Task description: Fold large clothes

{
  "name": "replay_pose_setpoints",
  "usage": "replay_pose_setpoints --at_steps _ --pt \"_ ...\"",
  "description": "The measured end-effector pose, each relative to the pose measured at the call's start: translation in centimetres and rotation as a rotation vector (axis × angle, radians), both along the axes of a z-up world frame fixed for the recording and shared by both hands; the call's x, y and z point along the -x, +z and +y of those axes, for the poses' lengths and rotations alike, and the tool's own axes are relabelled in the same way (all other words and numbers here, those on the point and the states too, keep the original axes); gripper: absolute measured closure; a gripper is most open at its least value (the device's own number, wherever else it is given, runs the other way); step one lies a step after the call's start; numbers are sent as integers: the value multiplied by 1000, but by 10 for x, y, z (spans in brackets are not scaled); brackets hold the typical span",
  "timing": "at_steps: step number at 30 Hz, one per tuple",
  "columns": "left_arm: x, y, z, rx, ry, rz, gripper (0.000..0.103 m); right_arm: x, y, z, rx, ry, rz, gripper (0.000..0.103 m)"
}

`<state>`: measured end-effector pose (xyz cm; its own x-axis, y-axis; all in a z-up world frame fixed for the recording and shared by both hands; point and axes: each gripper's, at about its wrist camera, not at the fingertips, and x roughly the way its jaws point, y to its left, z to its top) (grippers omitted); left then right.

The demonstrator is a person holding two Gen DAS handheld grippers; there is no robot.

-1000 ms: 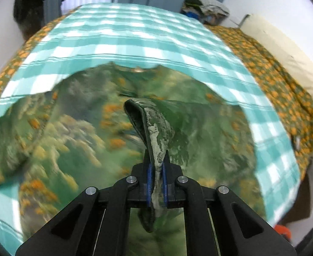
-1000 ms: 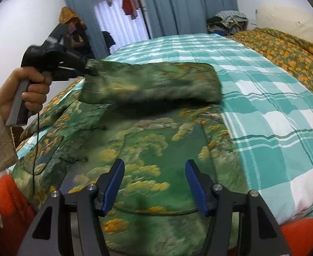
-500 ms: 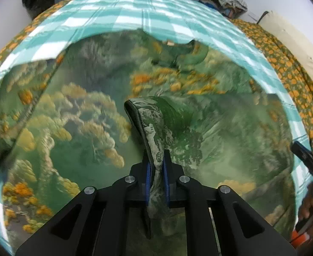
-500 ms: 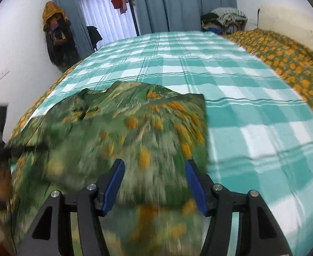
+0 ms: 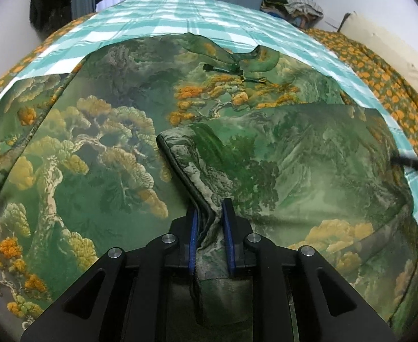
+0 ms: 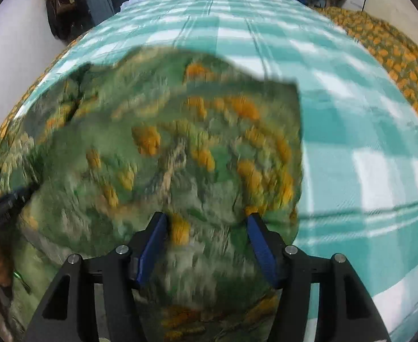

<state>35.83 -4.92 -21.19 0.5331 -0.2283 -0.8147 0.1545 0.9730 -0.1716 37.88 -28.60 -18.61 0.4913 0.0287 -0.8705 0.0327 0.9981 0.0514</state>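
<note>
The left tool (image 5: 209, 219) clenches a piped hem of the green landscape-print garment (image 5: 100, 154) spread on the checked bed (image 6: 351, 131); the right tool (image 6: 206, 230) hovers released at 6 o'clock.

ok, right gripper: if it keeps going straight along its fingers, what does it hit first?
Most likely the green printed garment: the open right gripper points straight at it, cloth filling the gap between the fingers. The frame is motion-blurred, so depth is uncertain. The checked bedspread lies beyond.
</note>
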Motion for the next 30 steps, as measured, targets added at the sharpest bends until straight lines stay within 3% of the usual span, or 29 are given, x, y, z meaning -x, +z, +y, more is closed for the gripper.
replay_pose_setpoints --at_steps 2,4,7,10,11,16,21,27,29,30 --pt "-1 -1 1 11 2 0 86 -20 15 -4 11 -46 -57 42" --pt "0 -1 2 15 3 -3 86 -37 17 -10 -45 -82 -68 42" --pt "3 -2 2 14 3 -11 86 -64 -11 -10 -82 -127 1 42" --pt "4 -4 2 11 3 -17 86 -71 -44 -2 -51 -90 66 41" --pt "5 -4 2 12 3 -19 86 -68 -48 1 -36 -75 49 41" --pt "6 -6 3 15 4 -24 86 -61 -42 -3 -59 -53 61 41" --pt "6 -5 2 -2 1 -24 86 -26 -31 2 -8 5 53 41" --pt "6 0 -2 -36 -20 -34 85 52 -18 27 114 93 31 41" --pt "8 4 -2 -51 -22 -37 81 75 -9 29 124 96 15 41" --pt "10 7 -2 -63 -18 -37 73 90 -4 31 131 96 10 41"
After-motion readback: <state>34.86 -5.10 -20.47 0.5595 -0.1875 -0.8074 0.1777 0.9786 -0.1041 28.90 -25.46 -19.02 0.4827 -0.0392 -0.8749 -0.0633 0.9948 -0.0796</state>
